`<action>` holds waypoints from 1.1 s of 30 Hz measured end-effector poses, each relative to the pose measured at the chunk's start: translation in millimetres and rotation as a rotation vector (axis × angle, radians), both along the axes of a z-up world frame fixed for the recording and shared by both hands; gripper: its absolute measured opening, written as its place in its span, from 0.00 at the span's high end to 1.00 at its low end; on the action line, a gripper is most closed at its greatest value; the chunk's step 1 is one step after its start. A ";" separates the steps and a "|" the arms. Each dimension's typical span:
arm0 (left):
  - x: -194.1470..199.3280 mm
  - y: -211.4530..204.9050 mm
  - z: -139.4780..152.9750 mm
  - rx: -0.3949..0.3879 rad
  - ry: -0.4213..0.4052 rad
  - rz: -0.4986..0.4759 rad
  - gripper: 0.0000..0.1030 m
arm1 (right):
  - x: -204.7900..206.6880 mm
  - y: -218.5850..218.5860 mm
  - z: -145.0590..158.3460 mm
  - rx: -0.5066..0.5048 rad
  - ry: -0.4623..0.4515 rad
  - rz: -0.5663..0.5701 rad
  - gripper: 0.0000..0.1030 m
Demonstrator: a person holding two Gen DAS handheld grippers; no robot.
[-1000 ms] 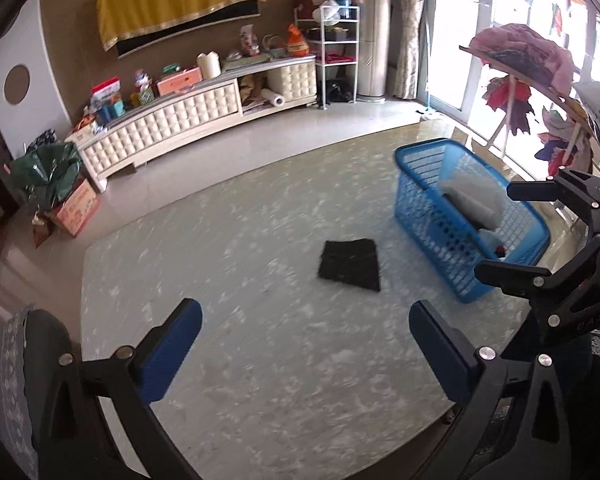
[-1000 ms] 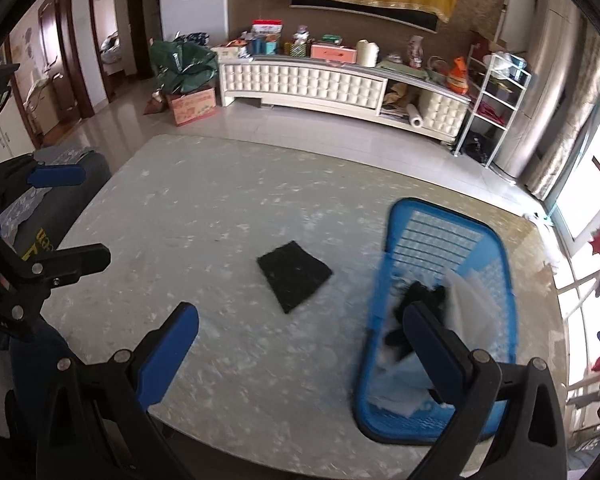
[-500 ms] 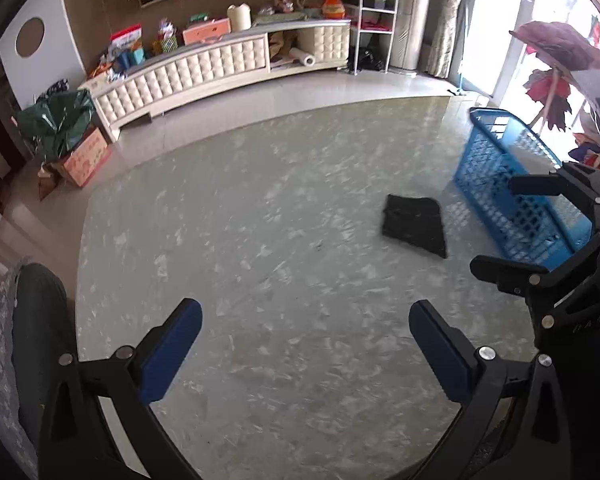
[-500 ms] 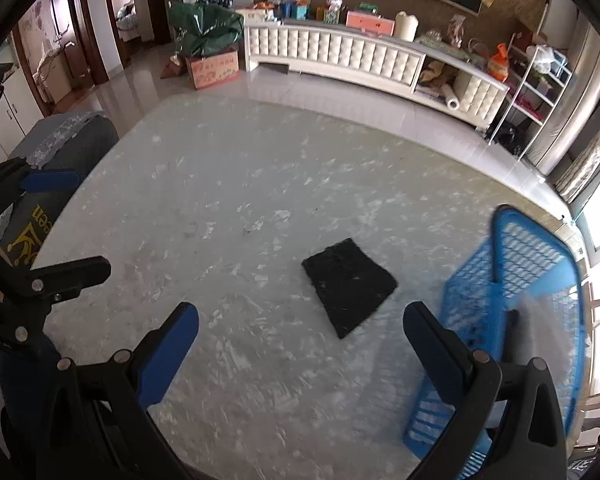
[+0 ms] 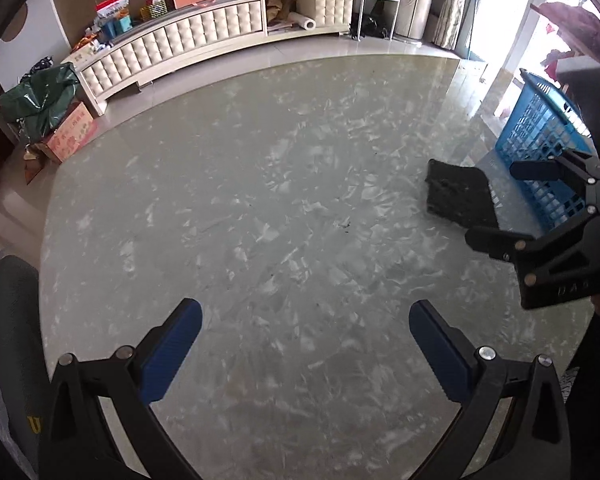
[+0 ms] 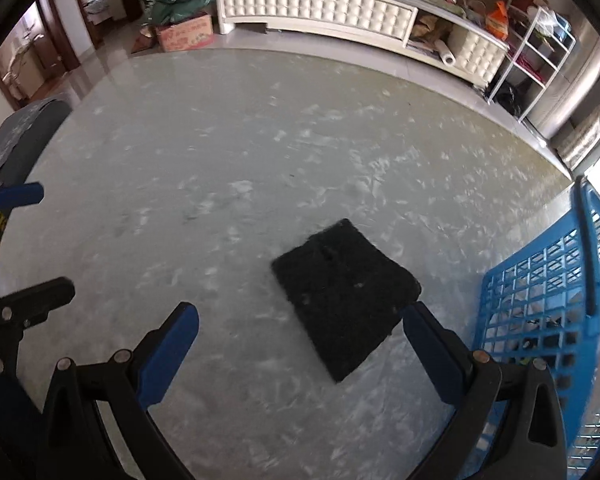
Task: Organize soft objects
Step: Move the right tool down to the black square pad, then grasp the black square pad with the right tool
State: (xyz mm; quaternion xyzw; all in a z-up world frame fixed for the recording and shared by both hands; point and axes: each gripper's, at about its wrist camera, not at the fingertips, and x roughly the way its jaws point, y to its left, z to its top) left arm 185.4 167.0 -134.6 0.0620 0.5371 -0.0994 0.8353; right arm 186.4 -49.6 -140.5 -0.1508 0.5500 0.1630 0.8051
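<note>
We hover right gripper [image 6: 300, 340] over black cloth [image 6: 346, 300], jaws wide, empty. Left gripper [image 5: 306, 338] wide too. Next: grab cloth, drop in blue basket [image 6: 540, 300] at 3 o'clock.

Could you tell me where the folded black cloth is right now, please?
The black cloth lies flat on the marble table, just left of the blue basket and ahead of the open right gripper.

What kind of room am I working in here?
Probably a home living room: a long tufted cabinet cluttered with household items, a laundry basket on a marble table, curtains at a bright window.
</note>
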 end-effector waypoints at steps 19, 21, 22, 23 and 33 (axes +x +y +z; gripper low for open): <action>43.2 -7.4 -26.9 -0.019 -0.019 0.011 0.00 | 39.0 -32.2 -58.3 0.044 0.079 -0.172 0.00; 42.8 -7.5 -28.4 -0.016 -0.016 0.007 0.00 | 40.9 -32.5 -63.1 0.030 0.067 -0.163 0.00; 42.1 -7.9 -28.4 -0.017 -0.015 0.008 0.00 | 41.0 -31.5 -64.5 0.022 0.060 -0.155 0.00; 41.2 -8.3 -28.2 -0.020 -0.014 0.009 0.00 | 43.4 -32.0 -67.0 0.024 0.056 -0.150 0.00; 40.1 -6.3 -30.3 -0.044 -0.012 0.007 0.00 | 37.6 -11.3 -61.2 0.040 0.020 -0.077 0.60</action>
